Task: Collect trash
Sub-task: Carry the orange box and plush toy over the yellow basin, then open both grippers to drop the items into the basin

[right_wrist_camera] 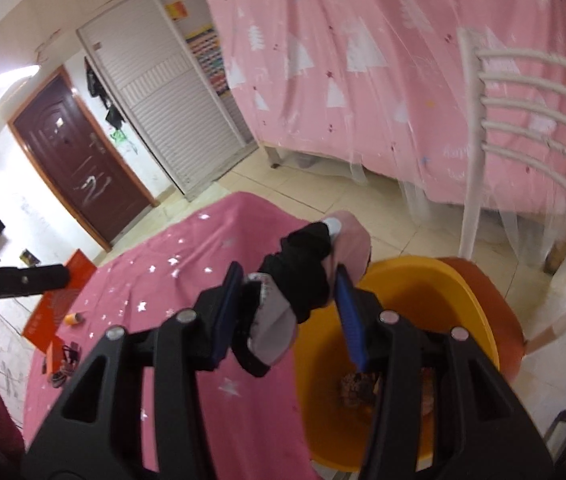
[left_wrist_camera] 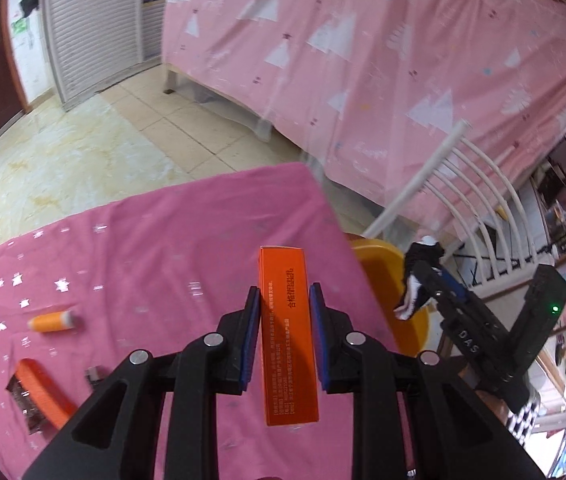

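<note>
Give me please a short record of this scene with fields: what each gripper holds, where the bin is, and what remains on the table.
left gripper: shut on orange box, held above the pink tablecloth
right gripper: shut on black and white cloth bundle, beside the bin's rim
bin: yellow tub on a chair seat, next to the table edge
bin contents: something dark at the bottom, too unclear to name
remaining on table: small orange bottle, orange wrapper, small dark item

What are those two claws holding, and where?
Left gripper pinches an orange box at mid-length; right gripper clamps a black-and-white sock around its bunched middle.
</note>
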Available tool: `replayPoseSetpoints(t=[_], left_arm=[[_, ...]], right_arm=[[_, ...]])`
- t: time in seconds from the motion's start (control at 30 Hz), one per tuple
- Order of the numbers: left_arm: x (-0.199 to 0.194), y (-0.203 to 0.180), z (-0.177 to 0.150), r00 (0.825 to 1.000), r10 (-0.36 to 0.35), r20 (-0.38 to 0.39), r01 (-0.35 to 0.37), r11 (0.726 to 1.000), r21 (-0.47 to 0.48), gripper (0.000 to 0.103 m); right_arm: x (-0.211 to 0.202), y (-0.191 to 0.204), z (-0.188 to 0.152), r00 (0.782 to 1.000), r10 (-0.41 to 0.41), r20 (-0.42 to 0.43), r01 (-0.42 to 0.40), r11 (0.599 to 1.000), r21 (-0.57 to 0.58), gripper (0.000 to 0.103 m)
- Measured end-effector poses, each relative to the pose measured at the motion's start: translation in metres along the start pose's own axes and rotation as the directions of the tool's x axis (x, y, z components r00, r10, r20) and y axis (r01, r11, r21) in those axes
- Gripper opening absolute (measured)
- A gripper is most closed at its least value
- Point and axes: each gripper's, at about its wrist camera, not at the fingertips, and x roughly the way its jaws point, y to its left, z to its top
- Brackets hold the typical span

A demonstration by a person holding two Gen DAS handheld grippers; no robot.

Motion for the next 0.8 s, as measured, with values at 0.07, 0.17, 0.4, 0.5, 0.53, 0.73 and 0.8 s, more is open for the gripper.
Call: replayPoseSetpoints(t=[0.07, 0.17, 0.4, 0.5, 0.53, 0.73, 0.8], left_arm=[[0.006, -0.014, 0.003, 1.0, -0.013, -0.009, 0.013, 1.0, 0.015, 0.018], [0.019, -0.038, 0.007, 0.999, -0.034, -0.022, 0.035, 0.998, 0.043, 0.018], [0.053, -0.096, 0.015, 0.995, -0.092, -0.047, 0.097, 0.989, 0.112, 0.018], [0.066, -0.121, 0.018, 0.994, -0.102, -0.05, 0.108, 0.985, 0.138, 0.018], [0.069, -0.125, 0.018, 0.993, -0.104, -0.05, 0.11, 0.983, 0.144, 0.018], [0.083, -0.141, 0.015, 0.995, -0.091, -0.049, 0.098, 0.982, 0.162, 0.05], [0.082, -0.14, 0.015, 0.996, -0.083, -0.041, 0.088, 0.983, 0.16, 0.053]], right_arm=[[-0.002, -0.011, -0.001, 0.999, -0.041, 0.005, 0.041, 0.999, -0.005, 0.044], [-0.001, -0.028, -0.004, 0.999, -0.05, -0.008, 0.05, 0.999, 0.015, 0.044], [0.005, -0.053, -0.01, 0.997, -0.067, -0.046, 0.068, 0.997, 0.03, 0.046], [0.013, -0.061, -0.014, 0.995, -0.064, -0.077, 0.066, 0.997, 0.03, 0.048], [0.015, -0.063, -0.015, 0.994, -0.064, -0.083, 0.067, 0.997, 0.03, 0.05], [0.017, -0.067, -0.015, 0.995, -0.045, -0.087, 0.048, 0.998, 0.036, 0.061], [0.017, -0.068, -0.015, 0.995, -0.043, -0.085, 0.046, 0.998, 0.037, 0.061]])
